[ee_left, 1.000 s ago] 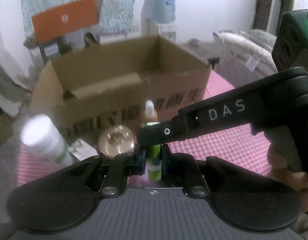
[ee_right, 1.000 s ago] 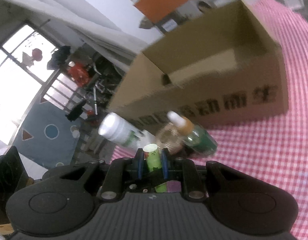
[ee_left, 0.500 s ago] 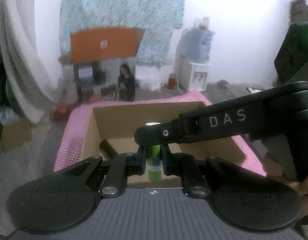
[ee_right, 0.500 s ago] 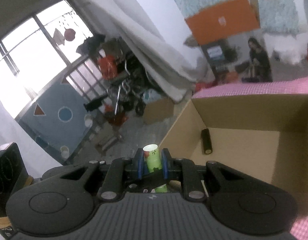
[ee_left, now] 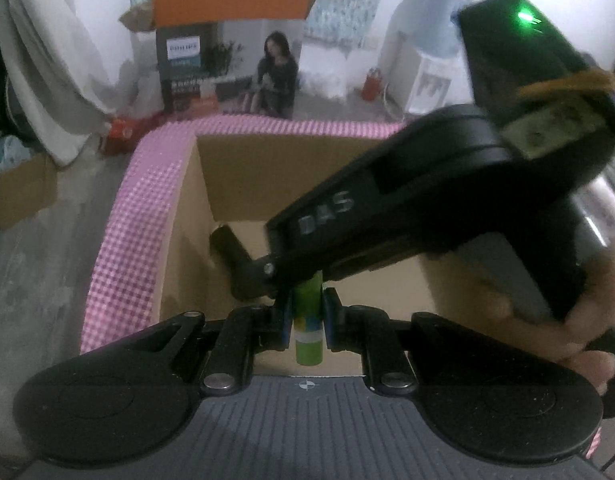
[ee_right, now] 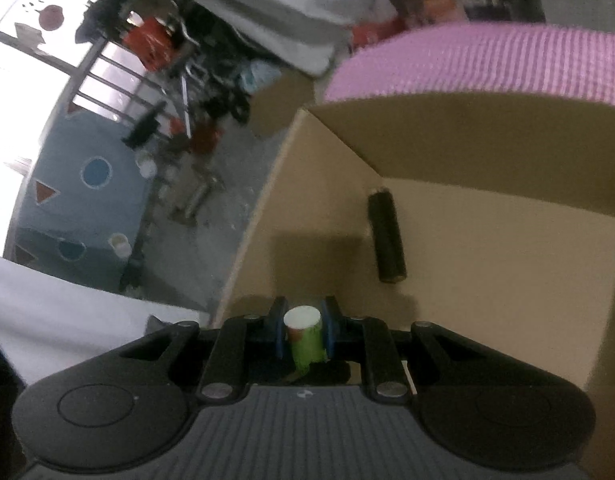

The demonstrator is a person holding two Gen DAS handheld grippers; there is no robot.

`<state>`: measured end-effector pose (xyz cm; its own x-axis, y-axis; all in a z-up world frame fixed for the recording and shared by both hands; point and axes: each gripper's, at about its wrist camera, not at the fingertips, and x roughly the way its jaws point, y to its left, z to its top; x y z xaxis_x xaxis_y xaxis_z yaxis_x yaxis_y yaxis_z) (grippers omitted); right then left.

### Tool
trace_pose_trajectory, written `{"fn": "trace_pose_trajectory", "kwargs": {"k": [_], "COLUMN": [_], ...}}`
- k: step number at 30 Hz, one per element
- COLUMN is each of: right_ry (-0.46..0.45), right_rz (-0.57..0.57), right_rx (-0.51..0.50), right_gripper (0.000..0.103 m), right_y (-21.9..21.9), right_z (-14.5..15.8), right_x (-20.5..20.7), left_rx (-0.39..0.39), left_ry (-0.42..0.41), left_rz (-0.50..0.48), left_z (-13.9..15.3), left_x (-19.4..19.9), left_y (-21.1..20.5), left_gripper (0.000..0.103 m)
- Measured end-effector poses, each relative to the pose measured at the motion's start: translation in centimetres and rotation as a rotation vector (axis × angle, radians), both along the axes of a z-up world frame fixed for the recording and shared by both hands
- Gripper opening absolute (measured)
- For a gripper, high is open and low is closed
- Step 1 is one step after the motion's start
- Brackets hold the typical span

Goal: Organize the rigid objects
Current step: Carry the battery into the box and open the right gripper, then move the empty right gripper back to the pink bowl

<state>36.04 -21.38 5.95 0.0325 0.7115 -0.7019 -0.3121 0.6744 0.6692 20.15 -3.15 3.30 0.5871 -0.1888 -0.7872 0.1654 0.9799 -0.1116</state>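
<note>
**Both claws clamped on green tube over open box**

Left to right: pink checked cloth [ee_left: 127, 240] covers the bench, the cardboard box [ee_left: 187, 216] sits on it, open top. My left claw [ee_left: 306, 322] is clamped on the green tube [ee_left: 307, 320], tube upright between the pads, above the box's near edge. Black cylinder [ee_right: 387, 236] lies on the box floor by the left wall. My right claw [ee_right: 303, 338] grips the same tube near its white-capped end; in the left view it crosses in from the right, with a hand [ee_left: 567, 320] on its handle.
</note>
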Motion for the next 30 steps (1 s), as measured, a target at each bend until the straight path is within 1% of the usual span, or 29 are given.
{"fn": "trace_pose_trajectory", "kwargs": {"k": [3,5,8,10,14,19,20,22,23,27,30], "right_ry": [0.048,0.082,0.118,0.118,0.114,0.076,0.062,0.014,-0.007,-0.109,-0.190], "right_rz": [0.031,0.036,0.035,0.028,-0.005,-0.050,-0.054,-0.079,-0.082,-0.108,-0.122], "right_rx": [-0.047,-0.074,-0.096,-0.094,-0.071,-0.038,-0.028,-0.022,-0.012,0.052,0.123], "right_gripper": [0.020,0.021,0.021,0.022,0.022,0.023,0.023,0.023,0.023,0.023,0.024], "right_y": [1.6,2.4,3.1,3.4,2.5,-0.1,-0.8,-2.4,-2.9,-6.7,-9.8], "right_z": [-1.8,-3.1,-4.3,-4.4,-3.7,-1.6,-1.0,0.8,1.7,5.6,7.9], "right_x": [1.0,1.6,2.4,2.8,2.7,1.8,1.5,0.3,-0.2,-4.0,-8.1], "left_rx": [0.004,0.004,0.010,0.014,-0.002,-0.026,-0.035,-0.054,-0.058,-0.076,-0.086], "left_ry": [0.040,0.045,0.021,-0.002,-0.047,-0.116,-0.126,-0.154,-0.171,-0.227,-0.258], "left_rz": [0.011,0.019,0.041,0.052,0.061,0.066,0.066,0.064,0.062,0.049,0.025], "left_z": [-0.6,-0.8,-0.3,0.2,1.4,3.3,3.5,4.3,4.8,6.4,7.1], "left_x": [0.5,0.5,0.2,-0.1,-0.7,-2.4,-2.6,-3.6,-4.4,-7.0,-9.2], "left_y": [0.3,0.5,0.8,1.1,1.6,1.8,1.7,1.7,1.7,1.1,0.5], "left_gripper": [0.016,0.020,0.025,0.031,0.037,0.049,0.051,0.058,0.059,0.067,0.073]}}
